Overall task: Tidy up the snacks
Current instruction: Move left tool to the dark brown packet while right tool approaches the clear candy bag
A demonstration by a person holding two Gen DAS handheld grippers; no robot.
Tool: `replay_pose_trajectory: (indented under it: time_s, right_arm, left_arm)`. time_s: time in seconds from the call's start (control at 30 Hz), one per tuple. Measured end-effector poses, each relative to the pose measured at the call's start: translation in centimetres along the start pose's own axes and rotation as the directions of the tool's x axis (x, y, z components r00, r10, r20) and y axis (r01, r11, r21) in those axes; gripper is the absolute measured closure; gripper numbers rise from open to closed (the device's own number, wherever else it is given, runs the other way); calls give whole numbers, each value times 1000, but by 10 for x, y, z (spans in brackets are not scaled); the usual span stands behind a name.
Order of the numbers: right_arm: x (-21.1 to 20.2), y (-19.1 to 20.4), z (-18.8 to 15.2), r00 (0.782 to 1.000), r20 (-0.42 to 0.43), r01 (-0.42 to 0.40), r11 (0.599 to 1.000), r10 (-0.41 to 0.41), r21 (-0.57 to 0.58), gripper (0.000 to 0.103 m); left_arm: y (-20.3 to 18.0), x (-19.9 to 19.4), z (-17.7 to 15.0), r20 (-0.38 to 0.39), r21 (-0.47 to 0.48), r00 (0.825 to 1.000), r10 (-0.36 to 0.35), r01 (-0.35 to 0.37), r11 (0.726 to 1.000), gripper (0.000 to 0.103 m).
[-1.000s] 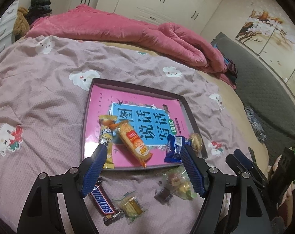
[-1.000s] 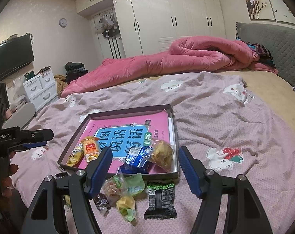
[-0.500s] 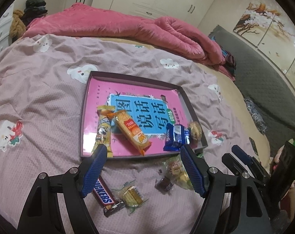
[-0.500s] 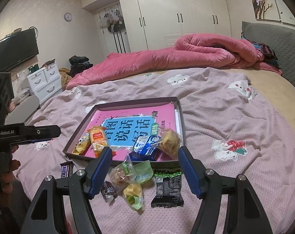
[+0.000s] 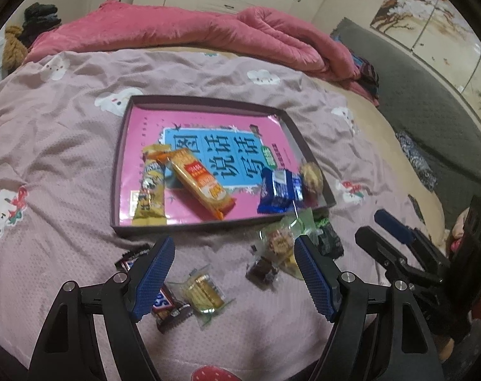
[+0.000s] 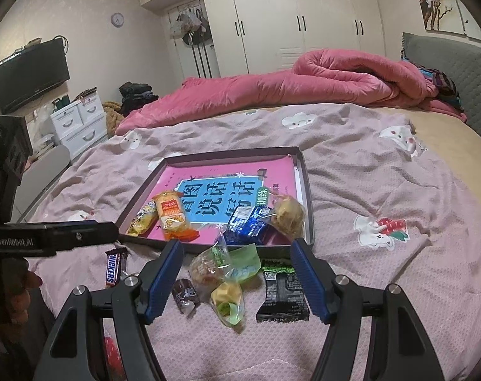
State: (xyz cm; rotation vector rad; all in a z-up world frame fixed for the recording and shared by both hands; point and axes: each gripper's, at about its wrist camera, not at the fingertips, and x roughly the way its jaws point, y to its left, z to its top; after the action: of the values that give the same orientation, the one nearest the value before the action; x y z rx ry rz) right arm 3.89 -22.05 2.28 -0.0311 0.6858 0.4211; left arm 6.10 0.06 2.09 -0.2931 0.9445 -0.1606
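Note:
A dark tray with a pink book inside lies on the bed. It holds a yellow bar, an orange cracker pack, a blue pack and a clear-wrapped pastry. In front of the tray lie a Snickers bar, a small clear-wrapped biscuit, a dark candy, green-clear bags and a black-green pack. My left gripper is open above the loose snacks. My right gripper is open over the green bags.
A rumpled pink duvet lies across the far side of the bed. A grey headboard stands at the right. White drawers and a TV stand at the left. The other gripper shows in each view.
Both grippers have drawn back from the tray, so more of the loose snacks in front of it shows. Both stay open. No snack has moved.

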Motion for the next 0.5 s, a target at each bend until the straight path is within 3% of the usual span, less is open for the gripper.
replay_pose_trajectory:
  time_s: [0.5]
  right_arm:
    - [3,-2,-6,999,-38,-29,999,31,27,34]
  left_arm:
    - [-19,31,-29,-111,80,994,23,-15,997,24]
